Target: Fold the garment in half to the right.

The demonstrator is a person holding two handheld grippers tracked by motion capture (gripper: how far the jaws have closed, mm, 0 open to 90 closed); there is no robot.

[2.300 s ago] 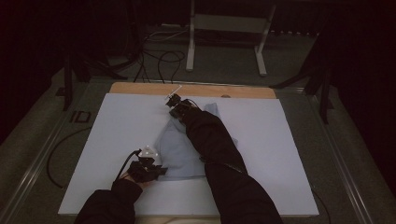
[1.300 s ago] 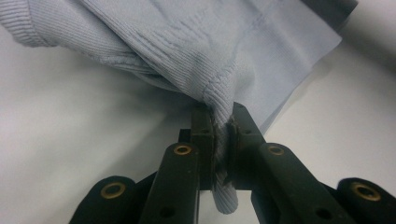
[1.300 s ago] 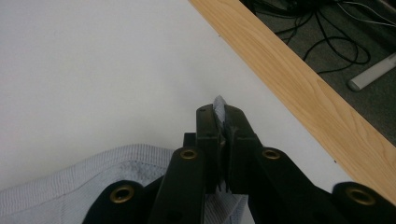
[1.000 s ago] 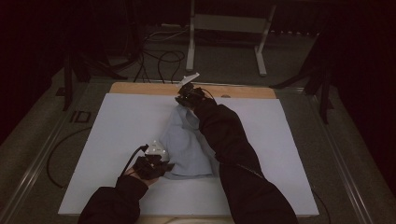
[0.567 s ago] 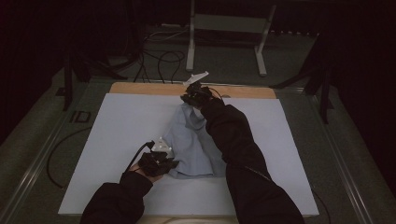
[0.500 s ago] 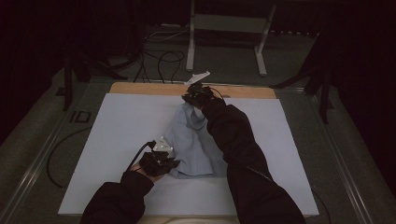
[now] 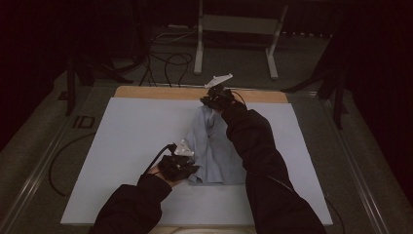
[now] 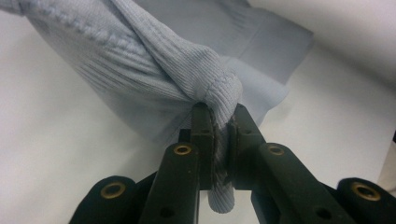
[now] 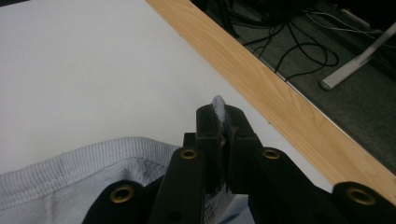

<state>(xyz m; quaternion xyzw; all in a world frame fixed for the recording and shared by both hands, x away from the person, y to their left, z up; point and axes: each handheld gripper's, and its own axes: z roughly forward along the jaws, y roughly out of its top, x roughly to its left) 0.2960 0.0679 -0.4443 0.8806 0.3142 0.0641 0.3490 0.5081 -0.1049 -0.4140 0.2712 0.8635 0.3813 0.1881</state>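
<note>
A light blue ribbed garment (image 7: 214, 146) lies bunched on the white table cover (image 7: 131, 126), stretched from near the front to the far edge. My left gripper (image 7: 181, 163) is shut on a ribbed hem of the garment (image 8: 177, 79) at its near end, the fabric pinched between the jaws of the left gripper (image 8: 223, 140). My right gripper (image 7: 214, 100) holds the garment's far end near the wooden strip; its jaws are shut on a thin fold of the garment (image 9: 70, 172), which pokes out above the tips of the right gripper (image 9: 223, 126).
A wooden table edge (image 7: 160, 92) runs along the far side, with the same edge (image 9: 280, 88) close behind the right gripper. Beyond it are floor cables (image 7: 160, 58) and a metal stand (image 7: 234, 34). Bare white cover lies left and right of the garment.
Both grippers have moved to the right and slightly up with the garment, the right one out to the far edge. The garment is drawn longer between them.
</note>
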